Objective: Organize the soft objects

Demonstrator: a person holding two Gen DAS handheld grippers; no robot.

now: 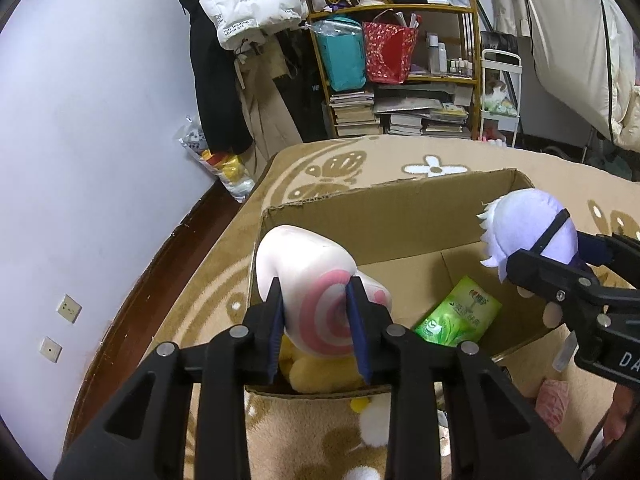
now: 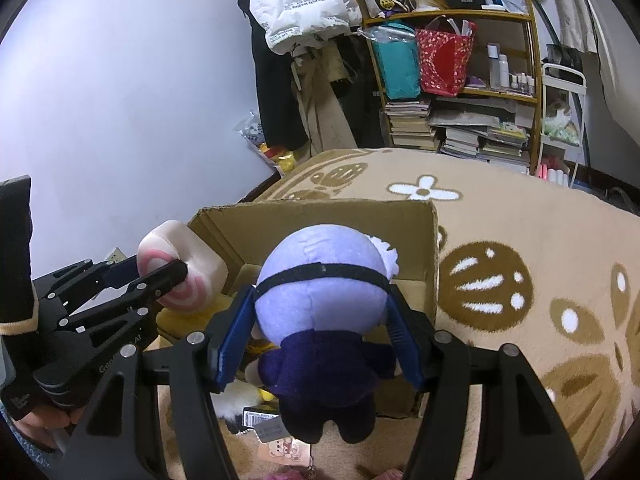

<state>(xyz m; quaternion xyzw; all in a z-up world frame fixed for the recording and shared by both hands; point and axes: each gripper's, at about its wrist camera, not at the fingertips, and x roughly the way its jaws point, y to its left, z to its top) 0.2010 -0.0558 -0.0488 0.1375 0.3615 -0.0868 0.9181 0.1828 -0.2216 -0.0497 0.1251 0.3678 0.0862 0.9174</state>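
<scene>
An open cardboard box (image 1: 360, 216) sits on a beige rug (image 1: 400, 160). My left gripper (image 1: 316, 320) is shut on a white plush with pink rings (image 1: 308, 276), held over the box's left side; it shows in the right wrist view (image 2: 180, 256) too. My right gripper (image 2: 320, 332) is shut on a lilac-headed doll in dark clothes (image 2: 320, 292), held over the box (image 2: 320, 216); the doll also shows in the left wrist view (image 1: 532, 232). Inside the box lie a green tissue pack (image 1: 460, 316) and a yellow plush (image 1: 320, 376).
Small plush items (image 1: 372, 420) and a pink soft item (image 1: 554, 400) lie on the rug at the box's near side. A cluttered bookshelf (image 1: 400, 60), hanging clothes (image 1: 248, 0) and a white cart (image 1: 500, 92) stand behind. The wall (image 1: 100, 120) is left.
</scene>
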